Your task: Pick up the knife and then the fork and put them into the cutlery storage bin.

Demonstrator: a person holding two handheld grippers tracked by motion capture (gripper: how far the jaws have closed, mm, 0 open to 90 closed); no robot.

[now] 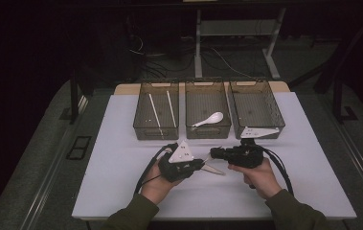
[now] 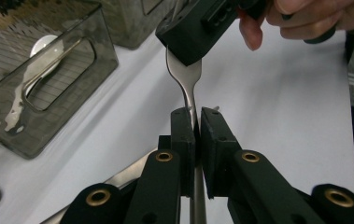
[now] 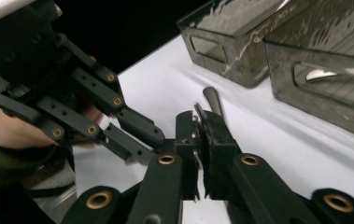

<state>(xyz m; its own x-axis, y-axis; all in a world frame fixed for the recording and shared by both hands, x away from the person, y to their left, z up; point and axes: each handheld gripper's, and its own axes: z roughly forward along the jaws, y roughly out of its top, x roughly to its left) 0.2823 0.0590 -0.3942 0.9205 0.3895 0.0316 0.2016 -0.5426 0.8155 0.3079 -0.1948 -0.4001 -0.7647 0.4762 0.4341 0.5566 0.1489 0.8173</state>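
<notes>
From the high view, a metal fork (image 1: pixel 213 168) is held just above the white table (image 1: pixel 121 143), in front of three smoky bins (image 1: pixel 208 115), between the left gripper (image 1: pixel 199 164) and the right gripper (image 1: pixel 213 153).

In the left gripper view, the fork's neck (image 2: pixel 189 95) is seen pinched between closed jaws, with the head tucked under the right gripper (image 2: pixel 191 32).

In the right gripper view, the jaws are clamped on the fork head (image 3: pixel 198 126), handle (image 3: pixel 212 99) beyond. It is judged light, rigid and slippery; the narrow neck is the spot best gripped, squarely.
</notes>
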